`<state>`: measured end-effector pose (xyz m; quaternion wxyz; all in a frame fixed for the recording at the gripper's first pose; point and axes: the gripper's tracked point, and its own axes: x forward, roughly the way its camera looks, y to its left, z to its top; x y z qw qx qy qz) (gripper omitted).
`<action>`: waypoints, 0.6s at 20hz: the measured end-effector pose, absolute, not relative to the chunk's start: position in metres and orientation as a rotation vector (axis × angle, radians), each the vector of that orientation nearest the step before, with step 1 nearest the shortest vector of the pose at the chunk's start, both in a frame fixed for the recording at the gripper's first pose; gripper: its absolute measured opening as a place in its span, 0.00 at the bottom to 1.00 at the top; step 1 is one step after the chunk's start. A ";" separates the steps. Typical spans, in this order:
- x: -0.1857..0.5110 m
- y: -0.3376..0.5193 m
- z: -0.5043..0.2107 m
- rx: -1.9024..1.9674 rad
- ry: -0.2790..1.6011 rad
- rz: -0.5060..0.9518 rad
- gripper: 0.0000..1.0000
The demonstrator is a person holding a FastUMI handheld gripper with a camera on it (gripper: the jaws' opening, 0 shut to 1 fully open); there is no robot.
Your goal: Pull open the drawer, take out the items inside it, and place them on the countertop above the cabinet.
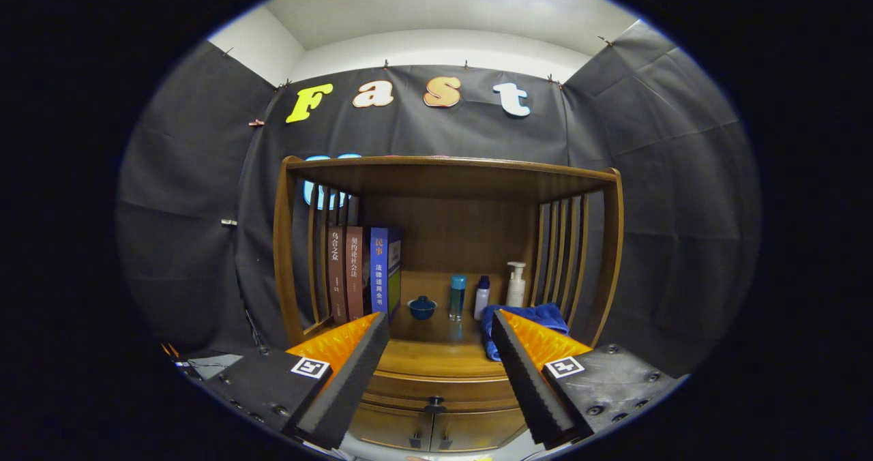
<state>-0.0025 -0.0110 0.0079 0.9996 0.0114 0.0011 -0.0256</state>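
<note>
Black cloth walls close in a booth around a wooden cabinet point(447, 195) with slatted sides and an open shelf. On its countertop point(436, 355) three books point(365, 270) stand upright at the left. To their right sit a small blue lidded bowl point(421, 307), a teal bottle point(457, 297), a small white bottle with a dark cap point(481, 297) and a white pump bottle point(515, 285). A blue cloth point(525, 321) lies bunched at the right, partly behind the right finger.

Held level and facing the cabinet squarely, the gripper point(440, 324) has its fingers spread wide apart with nothing between them. The drawer point(436, 387) sits closed just under the countertop, below and between the fingertips, well short of contact. Its dark knob point(434, 402) shows in the gap between the fingers, above two lower cabinet doors point(436, 430).
</note>
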 end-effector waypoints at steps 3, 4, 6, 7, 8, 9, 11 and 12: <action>-0.003 -0.013 0.004 0.026 0.012 -0.055 0.99; -0.004 -0.014 0.002 0.027 0.016 -0.056 0.99; -0.003 -0.013 -0.002 0.036 0.021 -0.050 0.99; -0.002 -0.013 -0.004 0.044 0.021 -0.045 0.99; 0.000 -0.012 -0.009 0.051 0.026 -0.042 0.99; 0.002 -0.012 -0.015 0.055 0.035 -0.040 0.99; 0.007 -0.012 -0.033 0.058 0.067 -0.038 0.99; 0.010 -0.011 -0.044 0.058 0.084 -0.037 0.99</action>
